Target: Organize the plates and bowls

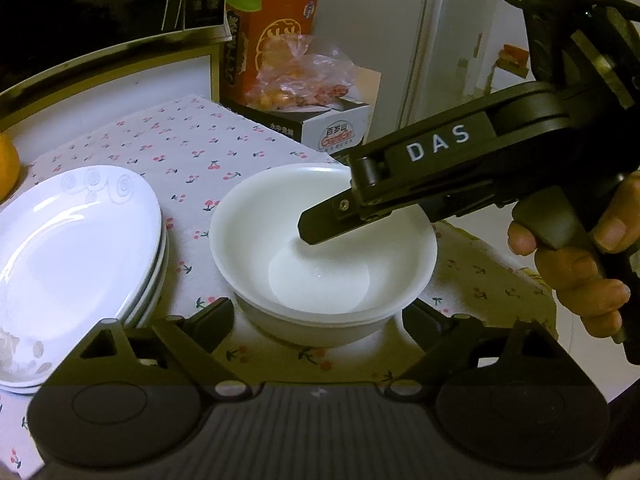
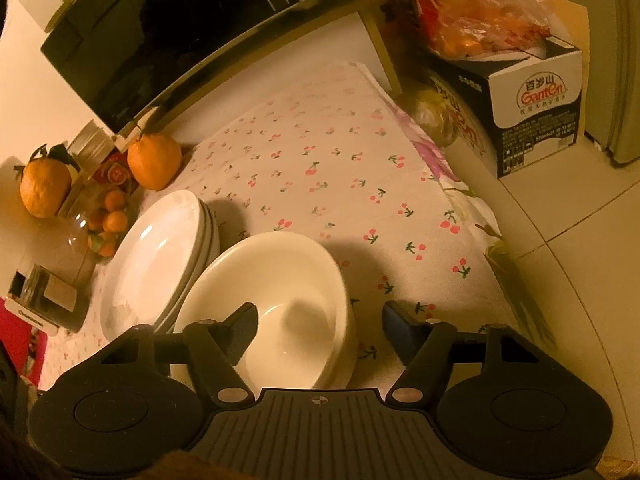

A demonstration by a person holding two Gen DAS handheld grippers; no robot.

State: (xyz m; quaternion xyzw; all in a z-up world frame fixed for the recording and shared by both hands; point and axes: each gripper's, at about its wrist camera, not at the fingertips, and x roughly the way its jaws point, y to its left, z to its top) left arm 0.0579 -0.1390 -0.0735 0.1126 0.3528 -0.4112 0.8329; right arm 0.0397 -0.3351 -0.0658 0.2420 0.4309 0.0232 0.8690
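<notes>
A stack of white bowls (image 1: 320,248) stands on the cherry-print cloth, with a stack of white plates (image 1: 76,256) to its left. My left gripper (image 1: 316,320) is open, its fingers either side of the bowls' near wall. My right gripper (image 2: 320,316) is open, one finger inside the top bowl (image 2: 280,280) and one outside its right wall; it shows from the side in the left wrist view (image 1: 320,228), its one visible finger over the bowl's inside. The plates (image 2: 160,260) lie left of the bowls.
Two oranges (image 2: 154,160), a glass jar of small fruits (image 2: 104,216) and a small box (image 2: 48,300) sit left of the plates. A microwave (image 2: 180,32) stands behind. Cardboard boxes (image 2: 532,100) with a bag of fruit sit at the far right beyond the table edge.
</notes>
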